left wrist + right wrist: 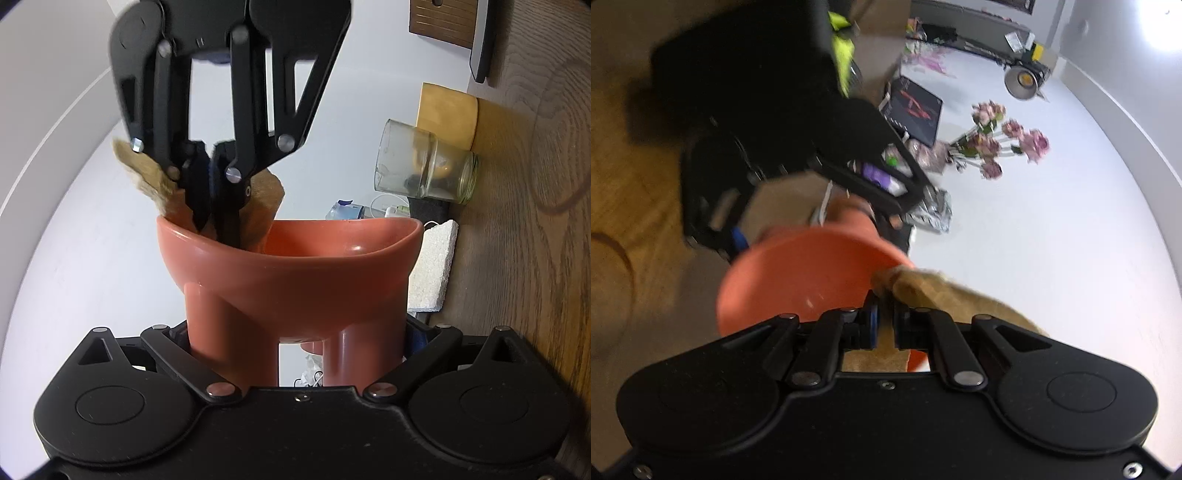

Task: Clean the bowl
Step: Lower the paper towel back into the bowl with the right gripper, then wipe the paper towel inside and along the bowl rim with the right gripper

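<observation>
Left claw: we see it clenched on the legs of the bowl, one finger pressed against each outer leg, holding the bowl up off the desk.
Right claw: we see it clenched on the cloth, its two tips close together and dipped just inside the bowl's rim; in its own view the cloth sits between the pads.
Desk: wood grain, running along the side of the left claw's view, well apart from the bowl; a faint ring mark shows on it.
Bowl: terracotta red, with thick round legs, directly ahead of the left claw and gripped by it; in the right claw's view its hollow faces the camera, just ahead of the tips.
Cloth: tan and fuzzy, bunched around the right claw's tips, spreading to both sides of them and touching the bowl's inner wall near the rim; seen too in the right claw's view.
Jar: clear glass, on the desk beyond the bowl, away from both claws.
Sponge: white and rough, on the desk just beside the bowl's far edge as the left claw sees it.
Flowers: pink, blurred, far beyond the right claw.
</observation>
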{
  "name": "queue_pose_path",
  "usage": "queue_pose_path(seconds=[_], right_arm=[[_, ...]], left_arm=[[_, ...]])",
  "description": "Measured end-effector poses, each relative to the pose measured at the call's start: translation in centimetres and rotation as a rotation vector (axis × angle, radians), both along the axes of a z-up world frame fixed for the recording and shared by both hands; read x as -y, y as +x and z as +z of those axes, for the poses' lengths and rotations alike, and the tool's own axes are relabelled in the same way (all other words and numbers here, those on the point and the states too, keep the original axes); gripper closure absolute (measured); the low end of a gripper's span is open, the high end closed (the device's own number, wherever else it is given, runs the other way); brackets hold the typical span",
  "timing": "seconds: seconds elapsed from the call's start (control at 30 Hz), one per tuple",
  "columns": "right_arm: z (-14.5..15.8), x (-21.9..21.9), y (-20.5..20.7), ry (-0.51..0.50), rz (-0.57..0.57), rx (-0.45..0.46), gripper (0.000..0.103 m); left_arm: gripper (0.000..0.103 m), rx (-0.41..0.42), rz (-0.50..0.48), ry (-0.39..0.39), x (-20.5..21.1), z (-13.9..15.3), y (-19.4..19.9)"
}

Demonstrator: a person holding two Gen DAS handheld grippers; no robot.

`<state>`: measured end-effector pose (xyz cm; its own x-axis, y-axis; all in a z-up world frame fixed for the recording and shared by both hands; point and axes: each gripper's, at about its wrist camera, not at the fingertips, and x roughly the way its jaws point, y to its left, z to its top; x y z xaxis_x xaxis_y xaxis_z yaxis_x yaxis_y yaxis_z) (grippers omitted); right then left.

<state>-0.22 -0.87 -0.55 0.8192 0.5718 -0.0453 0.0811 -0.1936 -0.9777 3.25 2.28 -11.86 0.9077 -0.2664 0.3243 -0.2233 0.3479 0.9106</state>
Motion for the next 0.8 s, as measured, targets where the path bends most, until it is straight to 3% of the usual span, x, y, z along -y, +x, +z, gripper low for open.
queue_pose_path(seconds=[0.17,0.4,0.63,0.8], right_arm=[[-0.4,1.1,2.0,-0.011,-0.074,-0.014,0.096],[-4.1,3.3,1.9,-0.096,-0.133,-0.103,0.096],[-5.9,2.3,-1.1,-0.130,-0.056,-0.147,0.096],[-5.0,0.4,-2.6,-0.078,0.028,-0.121,0.096]], left_arm=[[0.006,0.001,0.000,0.000,0.0,0.0,0.0],[0.006,-0.003,0.000,-0.002,0.1,-0.2,-0.3],[0.006,0.006,0.000,0.003,0.4,-0.7,-0.7],[0.006,0.004,0.000,0.002,0.6,-1.1,-1.1]])
